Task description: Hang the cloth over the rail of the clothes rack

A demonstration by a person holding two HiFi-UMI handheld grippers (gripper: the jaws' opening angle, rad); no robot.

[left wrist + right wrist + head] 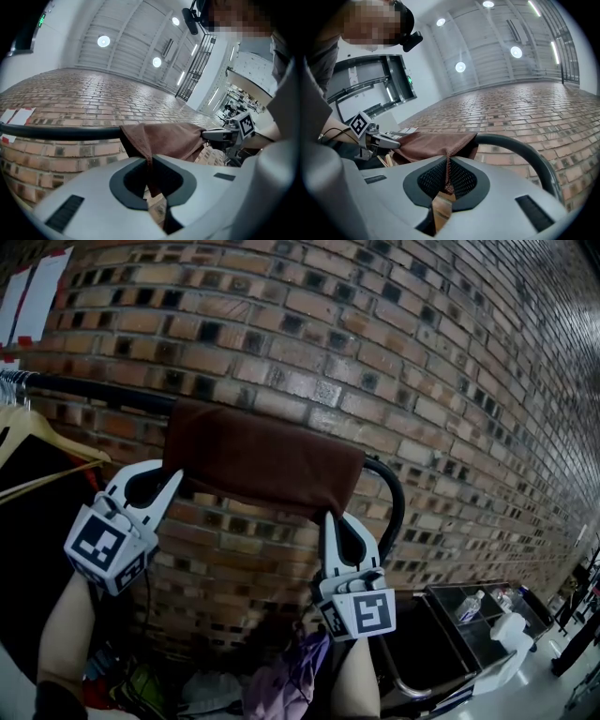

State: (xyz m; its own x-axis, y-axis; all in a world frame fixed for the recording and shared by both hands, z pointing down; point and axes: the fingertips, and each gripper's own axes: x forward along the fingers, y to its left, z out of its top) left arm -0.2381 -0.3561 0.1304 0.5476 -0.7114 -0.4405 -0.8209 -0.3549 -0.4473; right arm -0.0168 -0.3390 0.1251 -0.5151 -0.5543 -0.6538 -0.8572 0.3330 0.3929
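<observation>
Cloth (262,465): brown, draped over the black rail (103,392) near its bent end, with the near flap hanging toward the head camera. It is held by both lower corners, apparently to keep it spread flat across the rail (judgement only). The left gripper (157,484), at the cloth's 8 o'clock, is pinched tight on one corner. The right gripper (336,526), at 5 o'clock, likewise.

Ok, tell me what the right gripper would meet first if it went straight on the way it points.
The right gripper, jaws shut on a corner of the brown cloth, would probably push into that cloth on the black rail; the brick wall lies behind. Depth is unclear.
</observation>
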